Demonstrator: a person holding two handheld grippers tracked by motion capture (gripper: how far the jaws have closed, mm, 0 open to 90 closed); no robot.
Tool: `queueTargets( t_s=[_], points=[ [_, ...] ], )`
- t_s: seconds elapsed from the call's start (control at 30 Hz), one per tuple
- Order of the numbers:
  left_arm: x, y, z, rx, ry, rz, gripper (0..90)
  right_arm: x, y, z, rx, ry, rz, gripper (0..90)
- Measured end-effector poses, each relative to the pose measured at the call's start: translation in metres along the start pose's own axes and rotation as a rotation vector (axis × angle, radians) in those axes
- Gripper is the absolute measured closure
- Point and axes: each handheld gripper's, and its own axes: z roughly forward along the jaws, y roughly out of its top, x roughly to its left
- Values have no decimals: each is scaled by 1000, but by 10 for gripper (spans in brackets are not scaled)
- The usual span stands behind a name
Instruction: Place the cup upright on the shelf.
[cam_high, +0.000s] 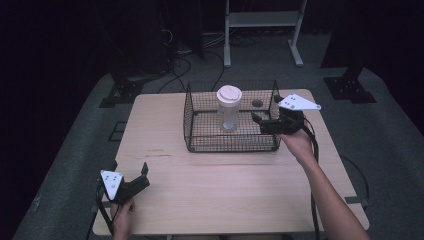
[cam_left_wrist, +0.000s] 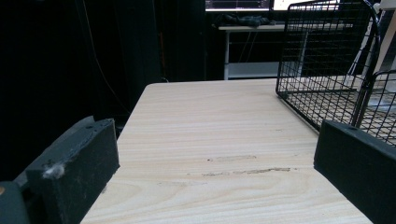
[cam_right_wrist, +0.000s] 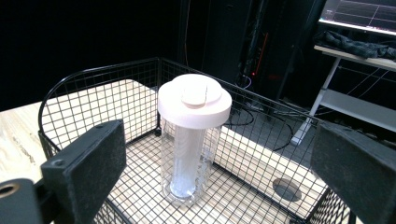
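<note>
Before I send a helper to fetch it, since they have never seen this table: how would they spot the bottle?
Look for the black wire basket on the far half of the wooden table. Inside it stands an upright clear bottle, near the open right gripper. Its wide white lid and see-through body set it apart from the dark mesh around it.

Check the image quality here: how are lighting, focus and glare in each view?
High view: dim, soft, table lit, surroundings black. Left gripper view: sharp wood grain, near jaws slightly soft, dark background. Right gripper view: the white lid of the clear bottle is bright, nearly blown out; wire basket crisp, jaws blurred.
</note>
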Motion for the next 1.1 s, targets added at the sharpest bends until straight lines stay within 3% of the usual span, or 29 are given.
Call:
queueTargets(
  t_s=[0.53, 1.1],
  points=[
    [-1, 0, 0, -2, 1, 3, 0, 5, -13, -22, -12, 12, -16, 28],
    [0, 0, 0, 1, 2, 6, 0, 1, -30, -45, -4, -14, -13, 28]
  ],
)
